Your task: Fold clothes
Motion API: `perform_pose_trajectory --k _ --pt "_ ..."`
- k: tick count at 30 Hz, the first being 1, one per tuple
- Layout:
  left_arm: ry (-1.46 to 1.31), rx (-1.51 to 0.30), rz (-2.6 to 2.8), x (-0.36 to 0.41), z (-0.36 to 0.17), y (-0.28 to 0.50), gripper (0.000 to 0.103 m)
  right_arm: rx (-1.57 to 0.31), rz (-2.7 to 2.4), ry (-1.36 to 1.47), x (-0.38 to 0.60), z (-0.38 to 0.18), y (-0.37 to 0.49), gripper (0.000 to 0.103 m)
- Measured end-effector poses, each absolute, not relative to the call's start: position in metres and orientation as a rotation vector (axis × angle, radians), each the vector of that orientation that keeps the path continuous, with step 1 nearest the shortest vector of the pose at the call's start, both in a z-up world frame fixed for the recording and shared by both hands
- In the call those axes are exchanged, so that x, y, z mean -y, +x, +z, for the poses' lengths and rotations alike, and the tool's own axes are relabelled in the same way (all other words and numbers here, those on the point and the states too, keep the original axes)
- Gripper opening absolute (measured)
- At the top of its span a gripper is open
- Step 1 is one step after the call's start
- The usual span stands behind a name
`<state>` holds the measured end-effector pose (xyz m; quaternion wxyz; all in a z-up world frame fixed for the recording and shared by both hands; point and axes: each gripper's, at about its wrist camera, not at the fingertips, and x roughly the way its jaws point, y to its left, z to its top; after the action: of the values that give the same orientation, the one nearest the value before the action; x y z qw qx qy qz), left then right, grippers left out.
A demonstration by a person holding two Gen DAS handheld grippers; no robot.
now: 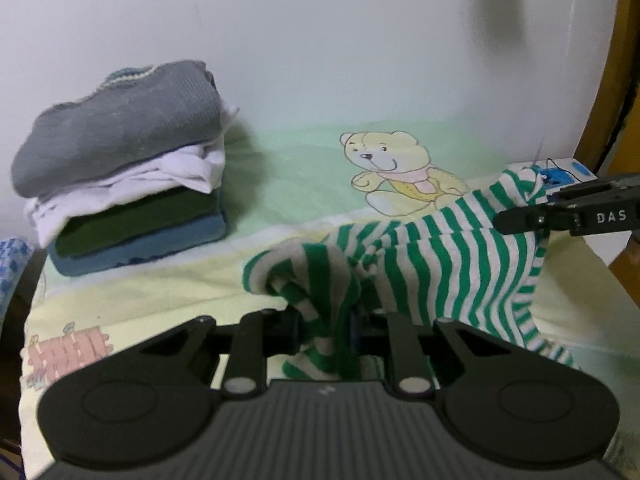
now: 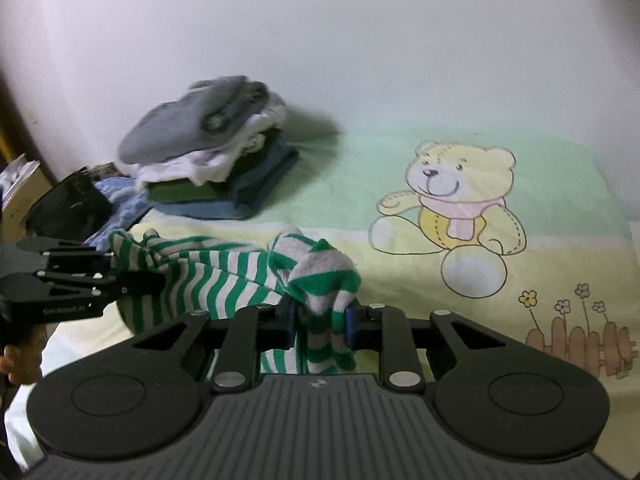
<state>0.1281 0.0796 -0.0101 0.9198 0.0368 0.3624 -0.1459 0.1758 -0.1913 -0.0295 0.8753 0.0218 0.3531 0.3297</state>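
left tongs (image 1: 324, 330): clamped on striped garment (image 1: 420, 264) | right tongs (image 2: 320, 320): clamped on its other end | garment: slung between them above bed sheet (image 2: 340, 184) | folded stack (image 1: 120, 168): at back-left by wall

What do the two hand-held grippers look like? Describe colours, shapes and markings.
Both are matt black. The left hand-held gripper has a ribbed grey base, two round discs, silver pivot pins and blue pads. The right hand-held gripper matches it, with a small round marker on its base; its side carries white letters "DAS".
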Motion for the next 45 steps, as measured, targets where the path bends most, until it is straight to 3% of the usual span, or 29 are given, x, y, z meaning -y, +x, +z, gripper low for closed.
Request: perform_pose_trajectory --k 9,25,32,34,36,42,45 --pt "0.074 -0.752 -0.340 -0.085 -0.007 0.066 0.019 -0.684 0.803 -0.013 0.209 -0.012 0.104 0.023" --pt "0.126 -0.850 -0.425 -0.074 -0.036 -0.035 0.020 -0.770 0.905 -0.195 0.231 -0.045 0.022 0.023" --pt "0.242 -0.875 -0.446 -0.067 -0.054 -0.061 0.028 -0.805 0.921 -0.350 0.225 -0.076 -0.015 0.026" --pt "0.278 -0.877 -0.468 -0.068 -0.054 -0.070 0.031 -0.793 0.915 -0.381 0.225 -0.079 -0.020 0.032" --pt "0.317 -0.882 -0.486 -0.071 -0.052 -0.078 0.032 -0.817 0.919 -0.394 0.226 -0.076 -0.022 0.041" --pt "0.330 -0.899 -0.502 -0.090 -0.027 -0.095 0.035 -0.793 0.951 -0.295 0.241 -0.034 -0.031 0.042" --pt "0.314 -0.813 -0.495 -0.082 -0.010 -0.096 0.051 -0.718 0.955 -0.216 0.235 -0.020 -0.034 0.048"
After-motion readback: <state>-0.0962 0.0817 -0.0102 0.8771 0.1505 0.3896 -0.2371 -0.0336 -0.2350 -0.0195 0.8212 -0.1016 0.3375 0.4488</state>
